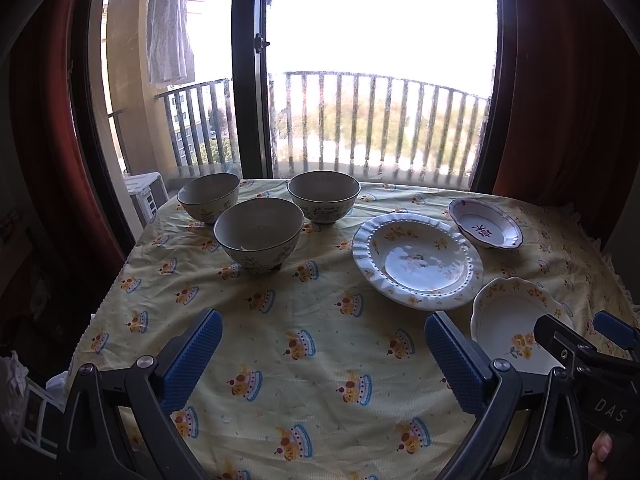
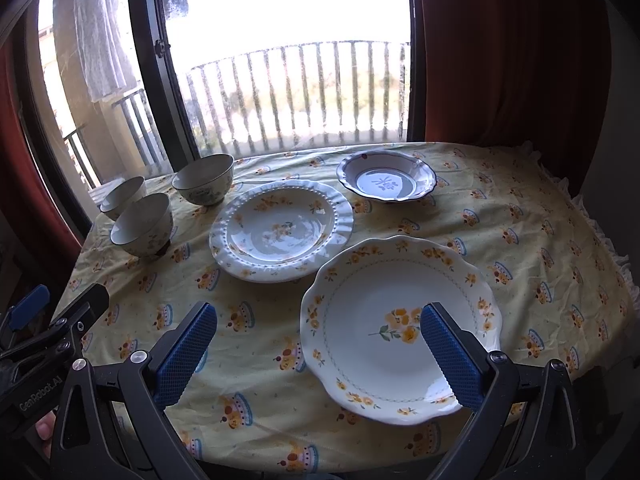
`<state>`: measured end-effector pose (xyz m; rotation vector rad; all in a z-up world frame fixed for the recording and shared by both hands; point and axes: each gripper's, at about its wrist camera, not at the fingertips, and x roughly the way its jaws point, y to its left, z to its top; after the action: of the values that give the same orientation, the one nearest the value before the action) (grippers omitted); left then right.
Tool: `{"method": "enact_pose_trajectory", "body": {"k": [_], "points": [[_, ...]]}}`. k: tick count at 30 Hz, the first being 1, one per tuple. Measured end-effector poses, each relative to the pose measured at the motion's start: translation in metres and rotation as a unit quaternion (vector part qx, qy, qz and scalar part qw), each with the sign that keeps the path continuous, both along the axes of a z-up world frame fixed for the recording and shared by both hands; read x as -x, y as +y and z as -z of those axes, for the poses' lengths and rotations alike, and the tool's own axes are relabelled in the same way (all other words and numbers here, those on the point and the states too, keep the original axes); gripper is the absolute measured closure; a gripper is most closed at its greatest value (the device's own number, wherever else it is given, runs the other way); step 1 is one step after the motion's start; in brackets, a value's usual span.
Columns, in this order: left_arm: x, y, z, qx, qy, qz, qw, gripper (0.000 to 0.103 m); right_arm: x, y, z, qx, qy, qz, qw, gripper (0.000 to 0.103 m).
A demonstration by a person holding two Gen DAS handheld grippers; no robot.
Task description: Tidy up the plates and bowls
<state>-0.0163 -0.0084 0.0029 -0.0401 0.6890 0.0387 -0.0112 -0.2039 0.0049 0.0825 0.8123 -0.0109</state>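
Table under yellow tablecloth [image 1: 320, 320], printed with cakes, set against balcony window [image 1: 380, 60].

Bowls, three, deep, cream with leaf pattern, clustered at far left: front bowl [image 1: 258, 232], rear left bowl [image 1: 209, 196], rear right bowl [image 1: 324, 196]. Standing apart, none nested.

Plates, three, on right half. Ruffled-rim plate with beaded ring [image 2: 282, 230] at centre. Blue-edged scalloped dish [image 2: 386, 181] beyond it, toward window. Scalloped plate with yellow flowers [image 2: 400, 328] nearest, close to front edge.

Left gripper [image 1: 323, 356]: jaws spread wide, nothing between them, hanging over bare cloth in front of the bowls and well short of them.

Right gripper [image 2: 318, 350]: jaws spread wide, empty. In the right wrist view, left pad over bare cloth, right pad overlapping the bowl of the flowered plate; plate's near-left rim falling between the pads. Contact not discernible.

Step judged in hand: start of sorting, nothing stacked yet; flowered plate likeliest first pick.

Advice: approach low and flat, one pad under rim, one over; bite well onto the rim, since glazed surface likely slippery. Lift level; lower onto another plate gently, centred, to spare chipping. For bowls, pinch wall at rim and nest straight down.
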Motion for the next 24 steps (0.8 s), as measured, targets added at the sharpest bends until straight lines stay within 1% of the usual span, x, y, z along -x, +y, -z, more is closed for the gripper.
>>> {"method": "enact_pose_trajectory", "body": {"k": [8, 15, 18, 24], "points": [[0.0, 0.001, 0.001, 0.001, 0.001, -0.002, 1.0, 0.001, 0.0, 0.0, 0.0, 0.002, 0.0, -0.001, 1.0, 0.001], [-0.001, -0.001, 0.003, 0.004, 0.009, -0.013, 0.9999, 0.002, -0.003, -0.004, 0.0, 0.009, 0.002, -0.002, 1.0, 0.001], [-0.001, -0.001, 0.003, 0.017, 0.009, -0.009, 0.9998, 0.002, -0.006, -0.009, 0.0, 0.009, 0.004, -0.007, 1.0, 0.001], [-0.001, 0.006, -0.001, 0.021, 0.013, -0.037, 0.999, 0.002, -0.009, -0.012, 0.003, 0.007, 0.013, -0.024, 1.0, 0.001]]}}
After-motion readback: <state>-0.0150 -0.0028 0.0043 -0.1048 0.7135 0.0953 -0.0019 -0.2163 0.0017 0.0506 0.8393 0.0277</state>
